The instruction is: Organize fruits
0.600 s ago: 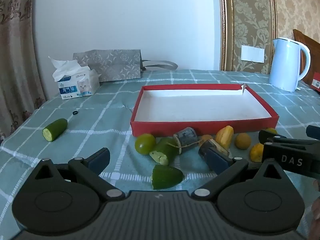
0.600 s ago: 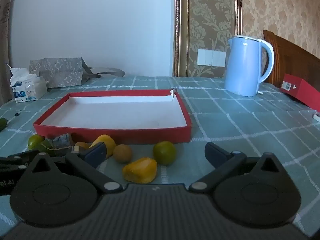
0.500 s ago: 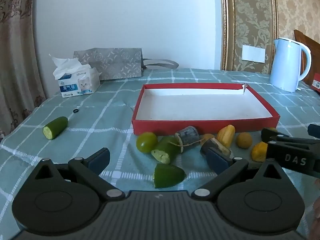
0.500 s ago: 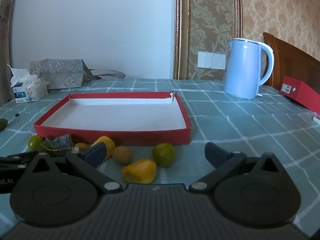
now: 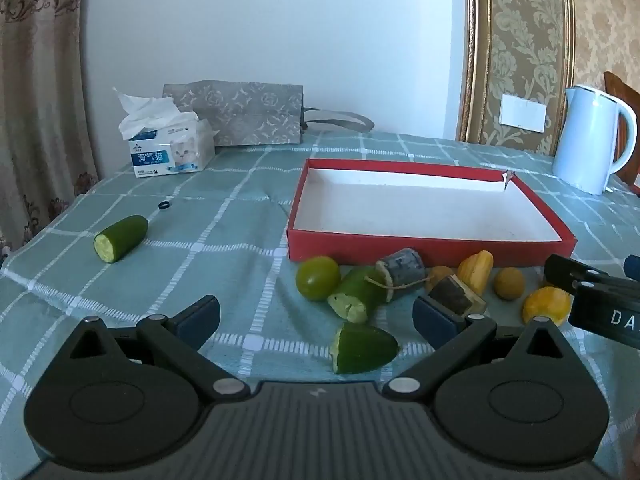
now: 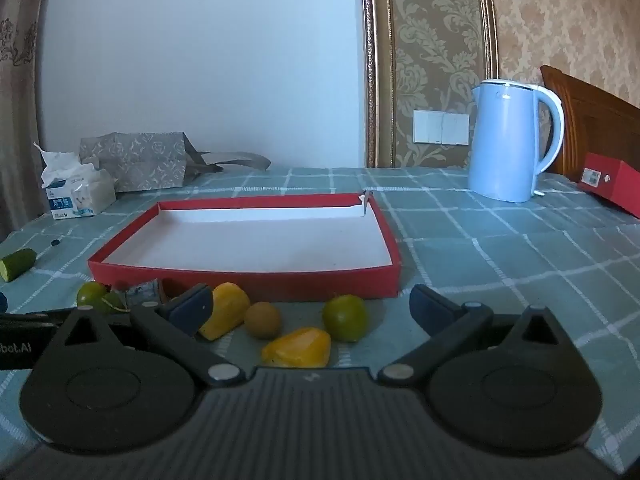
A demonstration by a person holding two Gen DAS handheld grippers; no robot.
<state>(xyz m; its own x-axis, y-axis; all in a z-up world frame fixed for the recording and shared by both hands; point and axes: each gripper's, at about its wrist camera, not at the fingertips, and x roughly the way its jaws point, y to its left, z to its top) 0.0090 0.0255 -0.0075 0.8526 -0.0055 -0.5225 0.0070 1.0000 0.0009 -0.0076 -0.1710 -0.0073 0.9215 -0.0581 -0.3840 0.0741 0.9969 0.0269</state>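
Surface: table under a pale green cloth with a white grid (image 5: pixel 224 216), running to a plain white wall (image 5: pixel 260 40) at the top of both frames; patterned curtain (image 5: pixel 36 92) along the left edge, gold damask wallpaper (image 6: pixel 436 60) upper right. Centre frame: shallow red cardboard tray with white floor (image 5: pixel 424 246), nothing in it. Fruits in a loose row just before its near wall: round green fruit (image 5: pixel 318 278), two cut green cucumber-like pieces (image 5: pixel 356 294) (image 5: pixel 362 347), yellow ridged pieces (image 6: pixel 297 347) (image 6: pixel 226 310), small brown round fruit (image 6: pixel 262 319), second green round fruit (image 6: pixel 345 317); one green cut piece (image 5: pixel 120 237) lies well apart at mid left. Far edge: tissue box (image 5: pixel 170 152), grey patterned paper bag (image 5: pixel 248 118), pale blue electric kettle (image 6: pixel 508 140), red box (image 6: pixel 612 186) at right. Open cloth lies left of the tray and right of it toward the kettle. Left gripper (image 5: pixel 316 314): released, jaws wide, nothing between. Right gripper (image 6: pixel 310 306): released, jaws wide, fruit lying beyond the fingers untouched.
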